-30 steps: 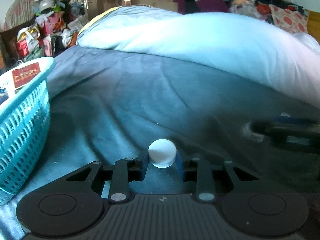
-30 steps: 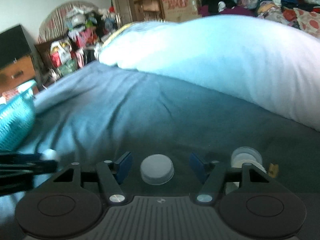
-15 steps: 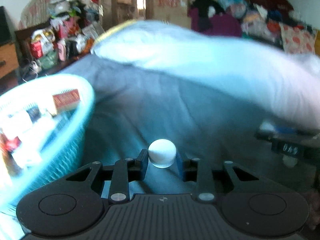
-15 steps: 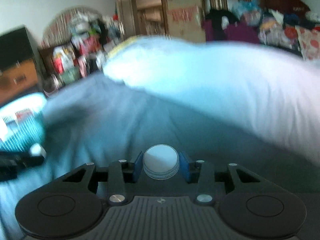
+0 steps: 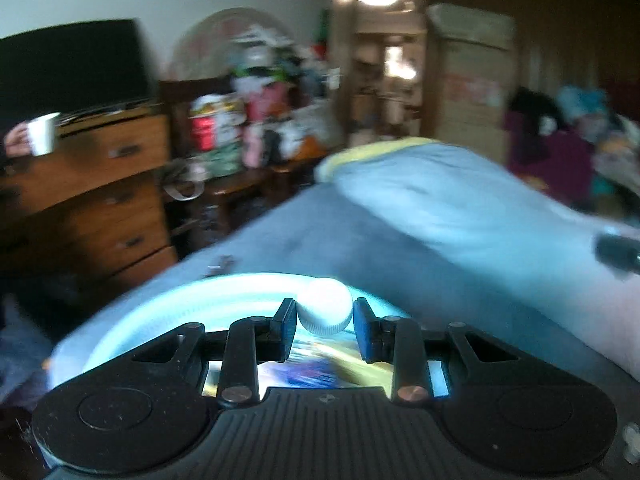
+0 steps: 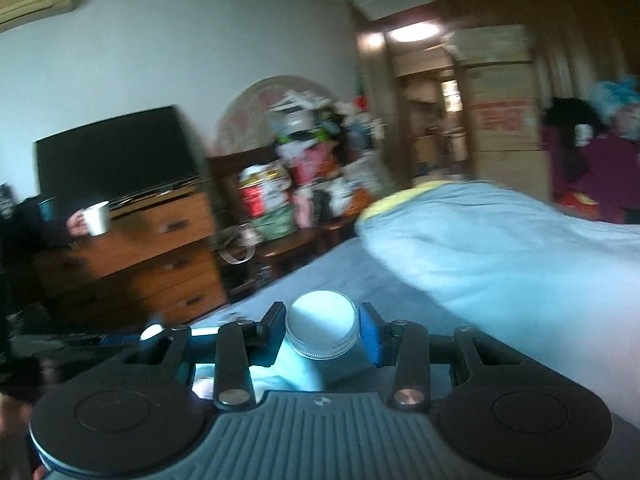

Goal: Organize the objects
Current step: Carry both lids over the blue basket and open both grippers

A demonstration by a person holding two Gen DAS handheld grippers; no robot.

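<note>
Left wrist view
- Left claw [image 5: 325, 318]: clenched on a white cap [image 5: 325, 312], held between both pads at the cap's ribbed skirt.
- Basket [image 5: 240, 284]: pale turquoise rim directly beneath and ahead of the claw; blurred contents show through the gap under the fingers. The cap sits over the basket opening, near its far rim.
- Bed [image 5: 400, 272]: blue cover beyond the basket, with a pale quilt [image 5: 460, 204] heaped further back.
- Dresser [image 5: 92, 196]: wood, at left, well apart from the bed. A hand [image 5: 16, 144] holds a white cup [image 5: 43, 139] at the frame edge.
- Picture is smeared; fine detail cannot be told.

Right wrist view
- Right claw [image 6: 322, 334]: grasping a small jar [image 6: 322, 330] with a silvery threaded lid, clamped at the sides.
- The jar is held above the bed [image 6: 320, 280]; part of the basket [image 6: 280, 380] appears pale below the fingers, though its edge is unclear.
- TV [image 6: 116, 156] on the dresser [image 6: 160, 240].

Risks, judged
- The cap is near the far rim: released here, it may strike the rim and bounce onto the bed.
- The grip on the jar lid is shallow and the lid smooth, so the jar could slip or twist out if swung.
- Both claws converge on one basket and may collide.
</note>
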